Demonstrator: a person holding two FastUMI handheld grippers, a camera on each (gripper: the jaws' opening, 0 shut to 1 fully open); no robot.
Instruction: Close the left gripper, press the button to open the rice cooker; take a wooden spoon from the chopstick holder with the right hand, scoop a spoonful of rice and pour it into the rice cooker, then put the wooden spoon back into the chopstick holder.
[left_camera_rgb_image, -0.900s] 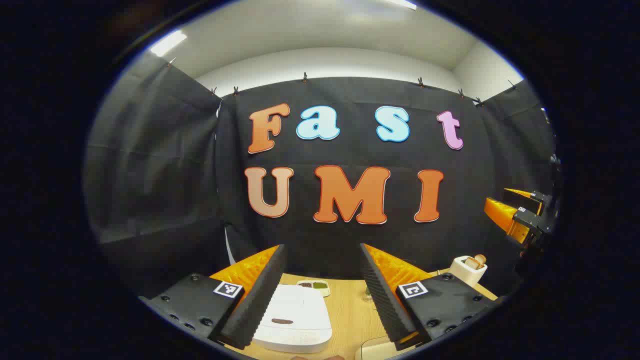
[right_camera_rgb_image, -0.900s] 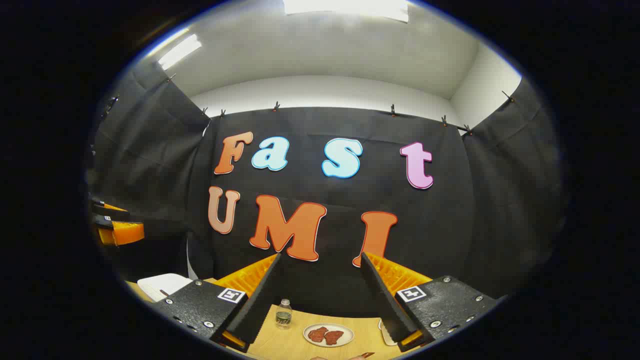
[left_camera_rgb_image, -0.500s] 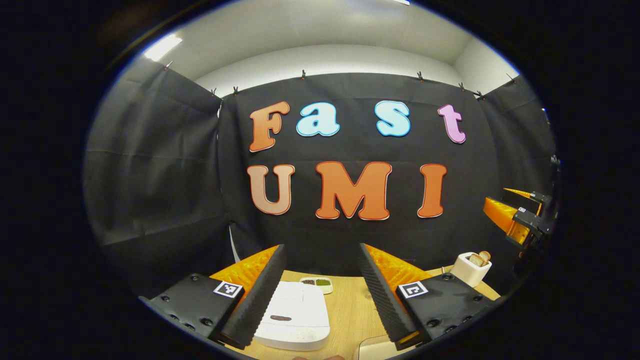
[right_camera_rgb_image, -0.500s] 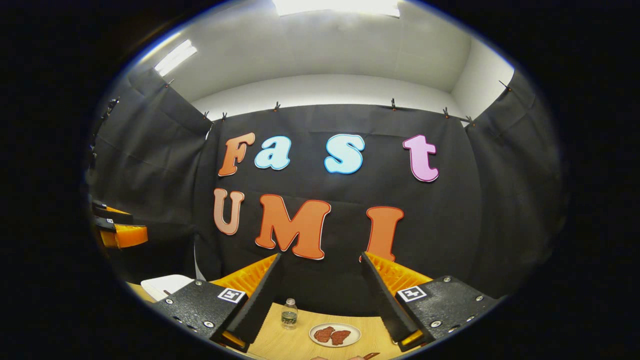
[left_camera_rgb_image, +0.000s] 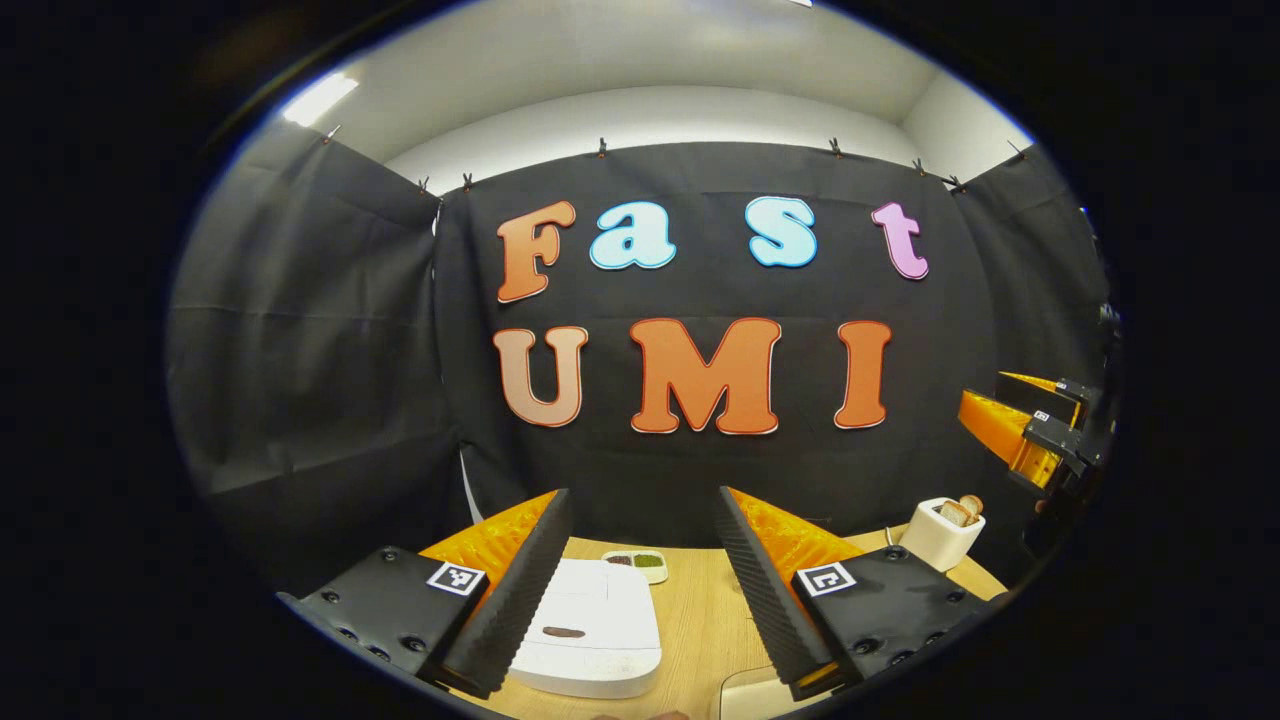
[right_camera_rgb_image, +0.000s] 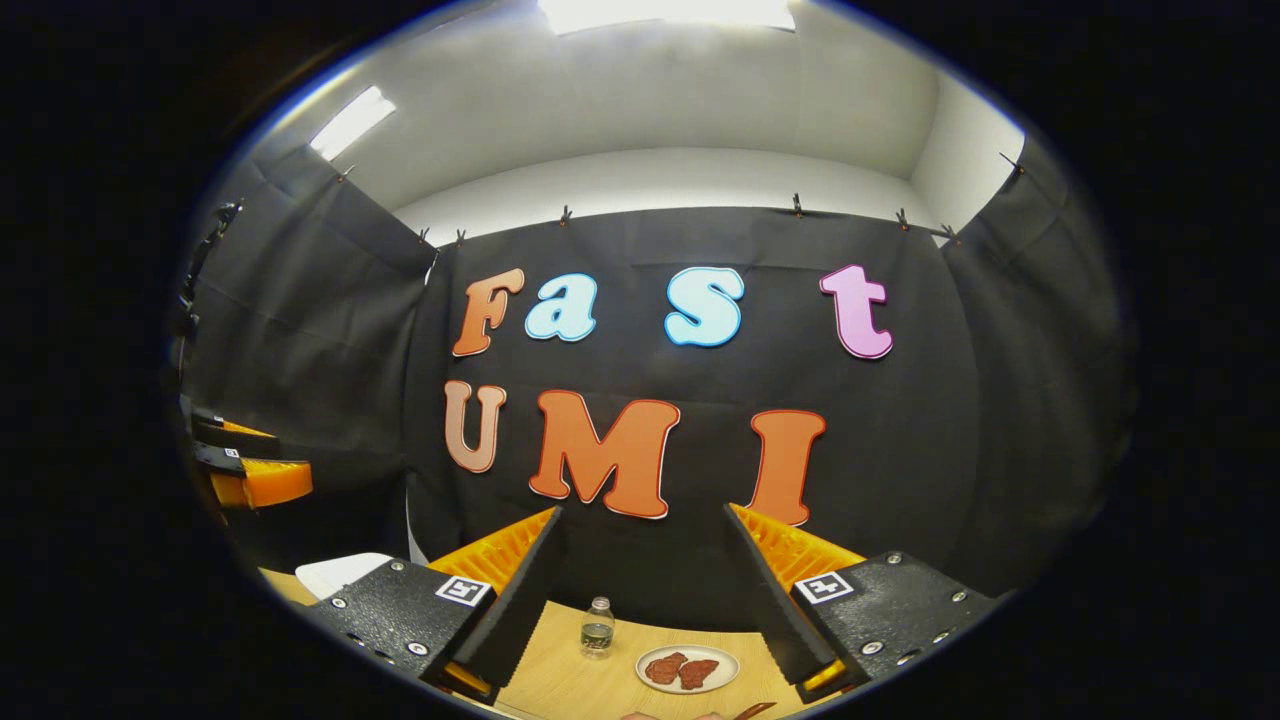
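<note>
Left gripper (left_camera_rgb_image: 640, 560) hangs wide open above the closed rice cooker (left_camera_rgb_image: 590, 630) at lower centre, so pinch those jaws together first, then drop squarely onto its button.

Light wood-grain table (left_camera_rgb_image: 700, 625), smooth with a matt finish. White rice cooker (left_camera_rgb_image: 590, 635) in smooth plastic with a soft sheen, lid shut. Matt black cloth wall (left_camera_rgb_image: 330, 350), a bit creased, clipped along the top. Left gripper (left_camera_rgb_image: 640, 560) with ribbed, rubbery-looking inner faces on the jaws and grainy matt plates studded with small metal screws; same rough-textured plates on the right gripper (right_camera_rgb_image: 645, 570). Clear plastic bottle (right_camera_rgb_image: 597, 629), glossy. Plate (right_camera_rgb_image: 688, 669) glossy white, ceramic-looking. Toaster (left_camera_rgb_image: 942, 530) in smooth cream plastic, slightly shiny. Small white tray (left_camera_rgb_image: 637, 564) smooth too.
</note>
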